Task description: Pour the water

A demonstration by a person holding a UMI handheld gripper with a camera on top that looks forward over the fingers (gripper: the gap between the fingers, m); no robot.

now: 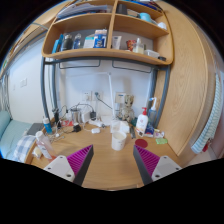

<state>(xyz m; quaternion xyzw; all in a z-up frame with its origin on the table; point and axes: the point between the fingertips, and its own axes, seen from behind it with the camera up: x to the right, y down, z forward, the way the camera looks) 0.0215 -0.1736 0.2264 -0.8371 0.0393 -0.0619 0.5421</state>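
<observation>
Two tongs (111, 165) spread apart, empty, aimed at white cup (119, 140) ahead on surface (100, 168), presumably lining up a grasp.

A wooden desk (100, 165) is standing against a pale wall (90, 80), wooden shelves (105, 45) hanging at twelve o'clock.

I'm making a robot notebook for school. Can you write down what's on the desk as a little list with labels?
place: wooden desk under a wall shelf
gripper: jaws open, holding nothing
ahead of the jaws: white cup
beyond the cup: white bottle with red cap
other items: small clutter along the back, too small to name
water: none visible being poured
</observation>
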